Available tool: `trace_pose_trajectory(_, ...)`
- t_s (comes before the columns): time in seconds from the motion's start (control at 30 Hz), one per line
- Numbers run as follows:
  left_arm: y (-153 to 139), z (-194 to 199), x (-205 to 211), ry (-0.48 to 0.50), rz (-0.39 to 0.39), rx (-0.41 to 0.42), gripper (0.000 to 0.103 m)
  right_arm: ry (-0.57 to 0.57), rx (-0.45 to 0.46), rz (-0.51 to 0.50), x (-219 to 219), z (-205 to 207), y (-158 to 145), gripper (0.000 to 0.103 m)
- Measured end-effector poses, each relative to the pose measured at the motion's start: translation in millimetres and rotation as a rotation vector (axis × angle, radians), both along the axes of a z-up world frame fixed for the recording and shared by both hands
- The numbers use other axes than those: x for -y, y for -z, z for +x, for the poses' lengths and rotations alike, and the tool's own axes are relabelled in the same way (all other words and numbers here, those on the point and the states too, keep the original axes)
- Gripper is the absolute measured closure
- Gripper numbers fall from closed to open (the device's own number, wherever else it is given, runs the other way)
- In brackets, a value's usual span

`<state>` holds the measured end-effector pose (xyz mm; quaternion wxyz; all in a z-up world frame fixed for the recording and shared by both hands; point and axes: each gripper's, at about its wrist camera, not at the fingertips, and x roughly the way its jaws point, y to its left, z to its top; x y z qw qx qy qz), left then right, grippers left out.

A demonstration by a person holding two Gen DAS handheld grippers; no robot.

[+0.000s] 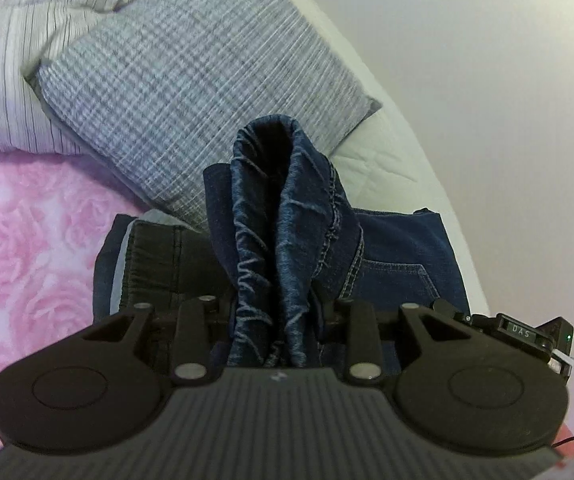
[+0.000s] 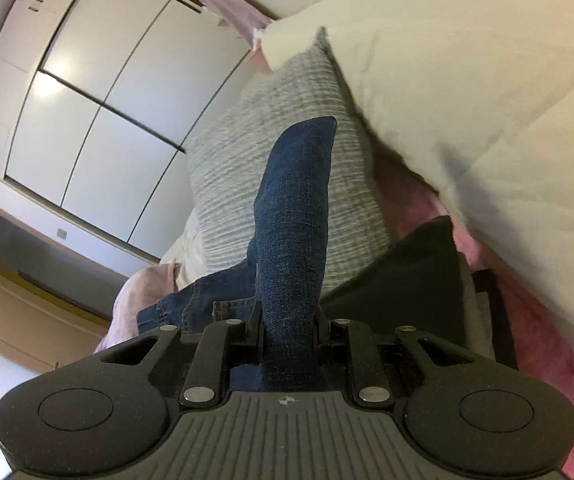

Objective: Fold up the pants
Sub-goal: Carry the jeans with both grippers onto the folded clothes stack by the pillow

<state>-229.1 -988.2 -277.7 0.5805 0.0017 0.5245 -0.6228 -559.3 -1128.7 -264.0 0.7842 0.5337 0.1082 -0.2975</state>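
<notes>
On the bed, over the pink rose blanket (image 1: pixel 27 240), the jeans (image 1: pixel 399 264) were held by both tools at once. A bunched ridge of denim was pinched between the fingers of the left gripper (image 1: pixel 275 320), while a flat fold of the same jeans was clamped in the right gripper (image 2: pixel 291 320), raised in front of the grey pillow (image 1: pixel 191 92). The rest of the jeans lay beside that pillow. A fold was judged to be in hand; next, the lifted cloth would have to be carried across evenly and laid flat before being let go.
</notes>
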Motion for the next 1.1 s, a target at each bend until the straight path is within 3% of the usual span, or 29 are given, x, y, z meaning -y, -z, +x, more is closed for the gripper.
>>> trace_pose_trajectory(0.2, 39, 8, 18, -0.001, 0.049, 0.001, 0.076, -0.009, -0.009, 0.051, 23, 1, 41, 0.086)
trace_pose_trajectory(0.33, 66, 15, 22, -0.006, 0.070, -0.002, 0.075, -0.008, -0.062, 0.050, 26, 8, 63, 0.086)
trace_pose_trajectory(0.47, 89, 25, 20, -0.032, 0.064, -0.010, 0.063, 0.013, -0.195, 0.039, 25, 17, 82, 0.070)
trace_pose_trajectory(0.57, 88, 30, 15, -0.039, 0.077, -0.008, 0.059, -0.016, -0.246, 0.016, 23, 21, 72, 0.066)
trace_pose_trajectory(0.73, 54, 47, -7, -0.121, 0.122, 0.089, 0.053, -0.074, -0.488, -0.210, 5, 26, 24, 0.061)
trace_pose_trajectory(0.8, 32, 49, -11, -0.160, 0.130, 0.174, 0.061, -0.053, -0.567, -0.294, 3, 29, 8, 0.061)
trace_pose_trajectory(0.93, -2, 22, 20, -0.076, 0.081, 0.345, 0.077, -0.052, -0.628, -0.414, 16, 61, -2, 0.063)
trace_pose_trajectory(1.0, -5, -1, 42, -0.008, 0.051, 0.440, 0.085, -0.065, -0.631, -0.433, 23, 80, 4, 0.075)
trace_pose_trajectory(1.1, 18, -24, 71, 0.038, 0.104, 0.582, 0.094, -0.075, -0.710, -0.422, 33, 105, 31, 0.086)
